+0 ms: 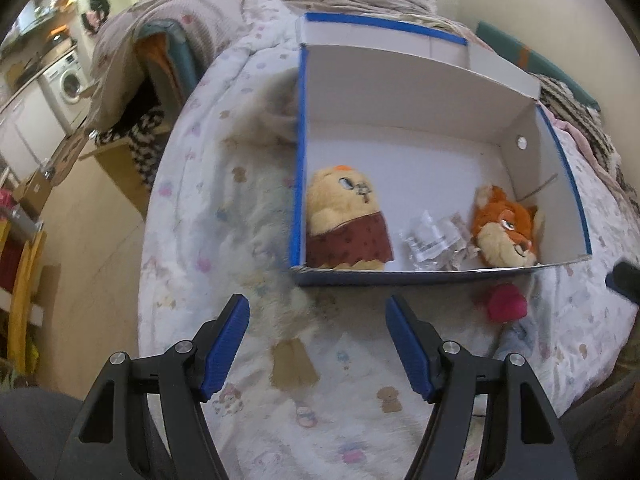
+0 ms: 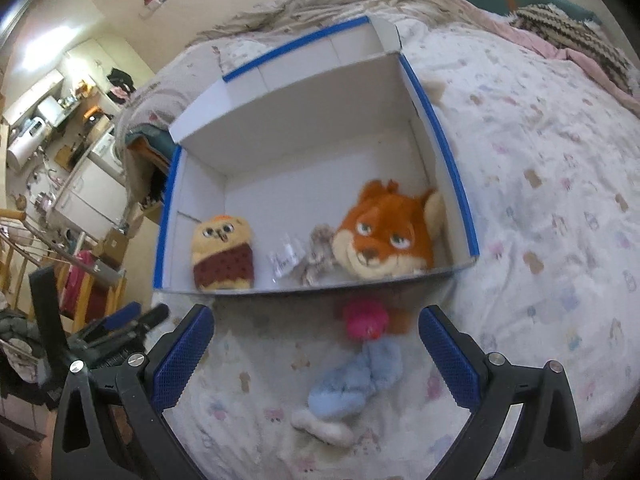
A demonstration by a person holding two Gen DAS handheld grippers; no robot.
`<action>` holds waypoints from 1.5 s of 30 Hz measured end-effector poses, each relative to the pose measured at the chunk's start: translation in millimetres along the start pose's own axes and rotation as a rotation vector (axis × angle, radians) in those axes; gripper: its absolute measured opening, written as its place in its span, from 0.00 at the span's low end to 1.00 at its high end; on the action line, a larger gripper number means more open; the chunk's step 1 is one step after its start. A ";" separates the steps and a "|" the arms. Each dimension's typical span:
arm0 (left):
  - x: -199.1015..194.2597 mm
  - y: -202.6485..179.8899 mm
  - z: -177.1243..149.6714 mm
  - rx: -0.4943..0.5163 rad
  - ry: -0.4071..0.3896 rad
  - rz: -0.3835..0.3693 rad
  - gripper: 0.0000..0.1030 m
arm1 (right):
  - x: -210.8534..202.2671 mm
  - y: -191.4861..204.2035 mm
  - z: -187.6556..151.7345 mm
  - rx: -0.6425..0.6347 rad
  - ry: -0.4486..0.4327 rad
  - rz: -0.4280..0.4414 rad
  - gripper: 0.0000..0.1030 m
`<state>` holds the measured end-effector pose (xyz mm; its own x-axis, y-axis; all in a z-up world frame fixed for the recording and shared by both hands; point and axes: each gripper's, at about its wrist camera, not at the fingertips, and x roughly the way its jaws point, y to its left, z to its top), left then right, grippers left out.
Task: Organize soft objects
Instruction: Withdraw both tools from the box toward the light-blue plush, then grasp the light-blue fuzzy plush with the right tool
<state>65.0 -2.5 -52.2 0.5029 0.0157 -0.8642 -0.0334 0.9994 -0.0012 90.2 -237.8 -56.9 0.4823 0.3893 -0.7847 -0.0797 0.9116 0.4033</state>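
An open white box with blue edges [image 1: 400,276] [image 2: 280,152] lies on the bed. Inside it are a yellow plush in a maroon dress [image 1: 348,220] [image 2: 223,254], an orange fox plush [image 1: 506,228] [image 2: 386,232] and crumpled clear plastic [image 1: 434,240] [image 2: 285,260]. A plush with a pink head [image 2: 366,320] [image 1: 506,302] and light blue body [image 2: 352,384] lies on the quilt just in front of the box. My right gripper [image 2: 316,350] is open and empty, straddling that plush from above. My left gripper [image 1: 318,340] is open and empty over bare quilt before the box.
The bed quilt [image 2: 540,240] is white with small prints. Blankets and pillows [image 2: 560,28] pile at the far side. The bed's left edge drops to a cluttered floor with a cardboard box [image 1: 60,160] and a washing machine [image 1: 68,84].
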 end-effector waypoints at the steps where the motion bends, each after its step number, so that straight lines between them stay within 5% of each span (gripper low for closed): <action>1: 0.3 3.6 -1.6 -0.013 0.004 0.003 0.66 | 1.9 0.3 -2.5 0.001 0.010 -0.010 1.00; 18: 14.5 47.3 -5.5 -0.199 0.068 0.023 0.66 | 21.0 -14.8 -11.9 0.100 0.084 -0.047 1.00; 24: 48.0 58.9 -14.3 -0.264 0.220 0.012 0.65 | 23.9 -18.1 -11.6 0.123 0.095 -0.041 1.00; 28: 87.7 54.9 -26.5 -0.262 0.386 -0.004 0.47 | 25.8 -22.2 -11.7 0.140 0.104 -0.037 1.00; 32: 107.0 48.5 -22.0 -0.240 0.434 -0.012 0.40 | 24.2 -27.5 -11.0 0.158 0.101 -0.037 1.00; 34: 110.3 44.2 -23.9 -0.220 0.448 0.000 0.18 | 23.0 -31.0 -10.6 0.167 0.097 -0.037 1.00; 45: 80.6 23.6 -22.4 -0.111 0.348 0.000 0.08 | 36.3 -50.2 -20.0 0.269 0.185 0.028 1.00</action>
<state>85.4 21.7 -133.2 0.1800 -0.0147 -0.9836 -0.1367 0.9898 -0.0398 94.3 -266.7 -115.1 0.3146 0.4534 -0.8340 0.1547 0.8423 0.5163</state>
